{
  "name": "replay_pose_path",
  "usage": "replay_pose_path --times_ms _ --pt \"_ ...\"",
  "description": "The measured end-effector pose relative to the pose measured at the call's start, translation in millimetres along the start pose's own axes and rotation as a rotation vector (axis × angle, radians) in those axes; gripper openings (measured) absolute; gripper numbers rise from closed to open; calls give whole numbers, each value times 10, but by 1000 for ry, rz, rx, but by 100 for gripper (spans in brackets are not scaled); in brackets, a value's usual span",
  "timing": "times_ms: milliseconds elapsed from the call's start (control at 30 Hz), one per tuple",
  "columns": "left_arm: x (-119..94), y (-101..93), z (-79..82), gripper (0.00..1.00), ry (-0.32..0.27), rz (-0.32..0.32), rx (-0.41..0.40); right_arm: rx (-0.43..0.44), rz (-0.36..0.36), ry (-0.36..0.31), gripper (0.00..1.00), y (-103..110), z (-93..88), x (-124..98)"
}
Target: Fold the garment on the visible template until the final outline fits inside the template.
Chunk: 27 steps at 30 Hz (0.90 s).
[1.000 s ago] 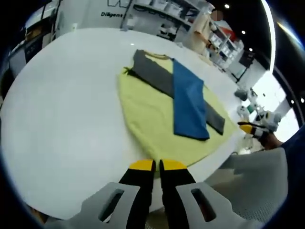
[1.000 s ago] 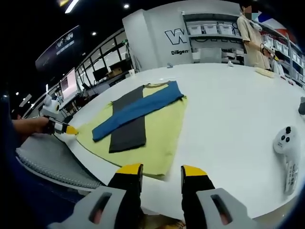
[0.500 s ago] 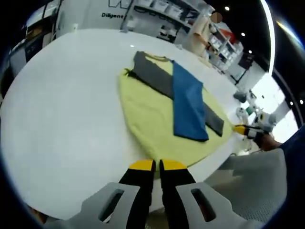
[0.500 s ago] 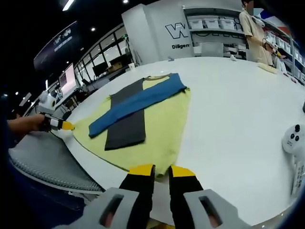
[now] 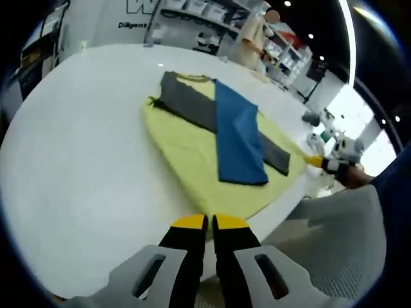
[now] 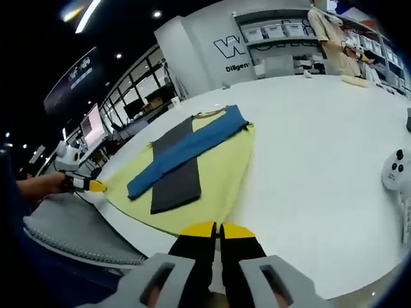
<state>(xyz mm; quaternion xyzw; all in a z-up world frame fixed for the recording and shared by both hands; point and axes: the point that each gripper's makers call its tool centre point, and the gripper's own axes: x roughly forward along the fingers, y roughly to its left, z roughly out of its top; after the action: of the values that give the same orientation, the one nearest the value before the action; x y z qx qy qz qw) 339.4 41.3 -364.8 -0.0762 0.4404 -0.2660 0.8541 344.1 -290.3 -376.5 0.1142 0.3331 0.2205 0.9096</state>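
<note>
A wide white surface (image 5: 77,141) carries a pale yellow-green garment (image 5: 192,154) spread flat, with one dark grey sleeve (image 5: 192,106) and one blue sleeve (image 5: 239,138) folded across it in a cross. In the right gripper view a white handheld controller (image 6: 397,173) lies on the surface, well apart from the garment (image 6: 221,173). Behind stand a white wall with lettering and shelves of bins (image 6: 282,32). A grey mesh chair back (image 5: 334,244) sits at the surface's near edge. No template outline can be made out. The left hand-held gripper (image 5: 209,222) and the right hand-held gripper (image 6: 217,229) each pinch the garment's near hem, jaws together.
</note>
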Motion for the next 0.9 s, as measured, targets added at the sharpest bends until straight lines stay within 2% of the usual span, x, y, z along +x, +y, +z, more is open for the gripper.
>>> replay_pose_path --times_ms 167,267,333,467,600,733,900 --pt "-63 -30 -125 1 50 -20 6 31 10 15 0 9 -44 -99" --pt "-141 -110 -224 1 95 -52 -23 72 21 60 0 83 -176 -181" --pt "-212 -205 -243 1 101 -64 -40 76 26 62 0 135 -209 -251" --pt "-239 -201 -296 1 113 -66 -39 107 21 58 0 156 -239 -328" --pt "-194 -143 -193 1 83 -47 -28 124 8 31 0 152 -115 -276" --pt "-145 -114 20 1 35 -50 -20 112 9 9 0 132 42 -189" --pt "-55 -5 213 1 2 -29 -8 92 6 -25 0 49 277 23"
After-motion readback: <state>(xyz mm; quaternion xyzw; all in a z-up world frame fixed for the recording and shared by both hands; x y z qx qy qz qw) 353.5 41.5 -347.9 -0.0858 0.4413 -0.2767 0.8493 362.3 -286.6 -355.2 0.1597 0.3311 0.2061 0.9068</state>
